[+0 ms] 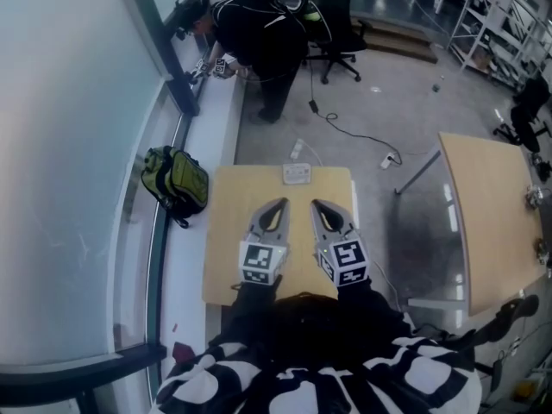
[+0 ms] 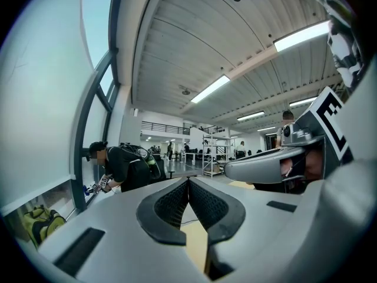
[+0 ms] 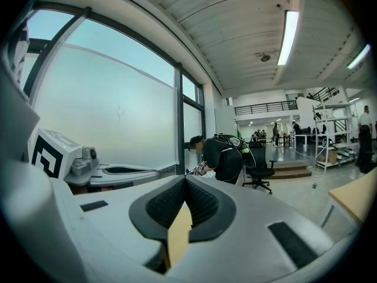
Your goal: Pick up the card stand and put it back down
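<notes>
While my left gripper [image 1: 279, 205] and right gripper [image 1: 318, 205] hover shut, empty, over the tabletop [image 1: 228, 240], the card stand [image 1: 297, 173] rests at its far edge; lifting looks unstarted, or already finished.

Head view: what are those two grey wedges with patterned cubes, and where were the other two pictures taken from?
No robot here: a person holds a grasping tool in each hand, the left tool and the right tool, above a small wooden table. The head view comes from a camera on their head; each other picture looks along one tool's jaws. Both tools are shut and empty. A pale card stand sits untouched at the table's far edge.
</notes>
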